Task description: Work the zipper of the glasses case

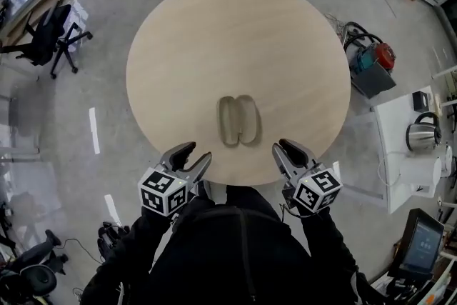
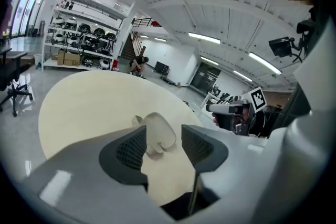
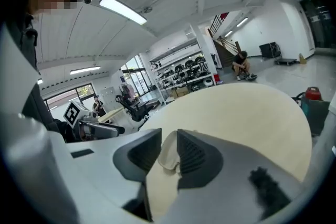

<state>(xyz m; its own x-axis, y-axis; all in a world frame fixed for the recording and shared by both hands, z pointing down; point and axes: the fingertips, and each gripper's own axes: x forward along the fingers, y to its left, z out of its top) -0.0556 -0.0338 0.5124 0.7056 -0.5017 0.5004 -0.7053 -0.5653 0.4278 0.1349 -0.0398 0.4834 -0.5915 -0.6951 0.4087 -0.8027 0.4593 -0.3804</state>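
The beige glasses case (image 1: 239, 119) lies unzipped and spread flat in two halves on the round wooden table (image 1: 214, 32), toward its near edge. My left gripper (image 1: 194, 155) hovers at the table's near rim, left of the case and apart from it, jaws open and empty. My right gripper (image 1: 283, 151) hovers at the rim on the case's right, also open and empty. In the left gripper view the case (image 2: 160, 128) shows beyond the gap of the left gripper (image 2: 164, 139). In the right gripper view the case (image 3: 168, 156) shows past the narrower gap of the right gripper (image 3: 169, 145).
A black office chair (image 1: 50, 36) stands on the floor far left. A red and teal machine (image 1: 371, 61) sits on the floor right of the table. A kettle (image 1: 423, 132) rests on a white side table, with a monitor (image 1: 421, 246) below it.
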